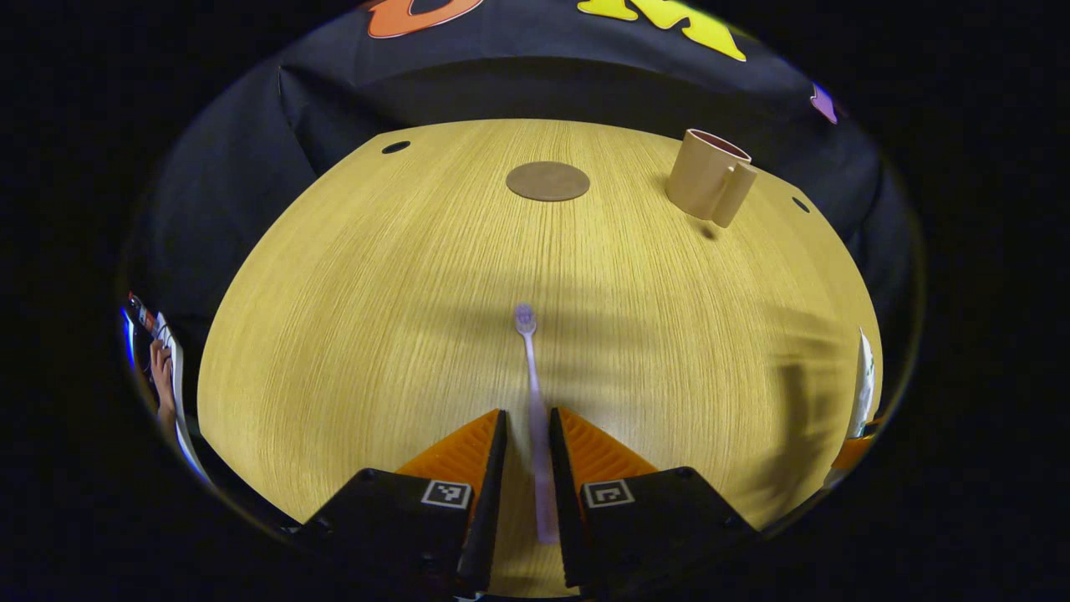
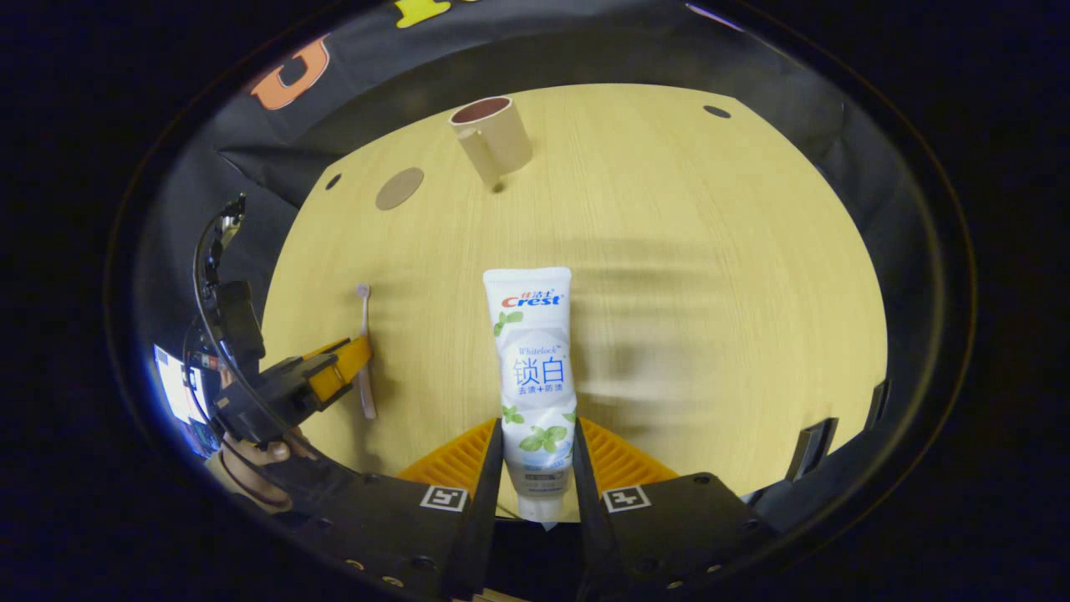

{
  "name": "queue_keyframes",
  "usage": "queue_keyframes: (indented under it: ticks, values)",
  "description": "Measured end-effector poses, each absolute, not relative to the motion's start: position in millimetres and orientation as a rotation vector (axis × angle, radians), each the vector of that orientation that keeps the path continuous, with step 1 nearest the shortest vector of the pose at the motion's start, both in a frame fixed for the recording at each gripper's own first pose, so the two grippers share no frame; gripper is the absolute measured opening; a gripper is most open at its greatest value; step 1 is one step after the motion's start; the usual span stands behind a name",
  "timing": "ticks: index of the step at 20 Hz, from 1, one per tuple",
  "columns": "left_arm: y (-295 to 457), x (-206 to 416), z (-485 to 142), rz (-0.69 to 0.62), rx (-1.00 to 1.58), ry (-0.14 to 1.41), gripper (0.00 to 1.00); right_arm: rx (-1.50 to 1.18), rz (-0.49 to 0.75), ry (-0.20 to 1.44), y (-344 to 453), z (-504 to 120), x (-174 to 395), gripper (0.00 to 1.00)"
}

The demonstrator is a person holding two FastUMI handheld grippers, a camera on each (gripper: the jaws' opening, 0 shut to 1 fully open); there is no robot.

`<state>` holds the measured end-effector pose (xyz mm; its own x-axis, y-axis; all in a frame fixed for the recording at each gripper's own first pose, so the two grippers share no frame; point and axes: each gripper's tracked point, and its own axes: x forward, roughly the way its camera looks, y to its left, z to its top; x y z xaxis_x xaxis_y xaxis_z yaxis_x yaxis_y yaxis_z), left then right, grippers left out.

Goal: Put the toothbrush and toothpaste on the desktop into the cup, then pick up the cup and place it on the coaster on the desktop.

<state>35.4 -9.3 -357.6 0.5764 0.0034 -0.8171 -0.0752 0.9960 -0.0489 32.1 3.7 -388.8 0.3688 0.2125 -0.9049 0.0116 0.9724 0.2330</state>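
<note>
Two grippers each hold one thing over the round wooden table (image 1: pixel 351 334).

Left gripper (image 1: pixel 527 456): in the left gripper view its two fingers are closed on the handle of the purple toothbrush (image 1: pixel 532 393), and the brush head points away toward the far side of the table. Right gripper (image 2: pixel 536 468): in the right gripper view its two fingers squeeze the lower end of the white toothpaste (image 2: pixel 532 368) tube, near its cap, and the flat end of the tube points away. The tan cup (image 1: pixel 709 174) stands upright at the far edge of the table, with its handle turned toward the near side. The round brown coaster (image 1: pixel 547 181) lies flat to the left of the cup, apart from it. In the right gripper view, the left gripper and toothbrush show at the left, with a hand (image 2: pixel 251 464) below them.
</note>
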Motion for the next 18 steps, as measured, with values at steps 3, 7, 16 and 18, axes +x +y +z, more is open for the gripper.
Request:
queue_keyframes:
  ticks: [3,7,16,18]
  values:
    - [-14.6,51.7,-349.2,0.042,-0.068,0.964,0.19,0.216,0.136,1.184,3.4,-389.5,32.1,0.43]
    - [-25.8,78.7,-333.3,0.024,-0.073,0.964,0.14,0.208,0.143,1.179,3.0,-388.6,32.5,0.43]
    - [-58.5,169.9,-261.9,0.008,-0.07,0.907,0.12,0.197,0.139,1.131,2.0,-382.8,37.6,0.43]
    - [-69.7,196.8,-236.4,-0.001,-0.064,0.881,0.12,0.191,0.14,1.09,2.0,-377.7,40.5,0.43]
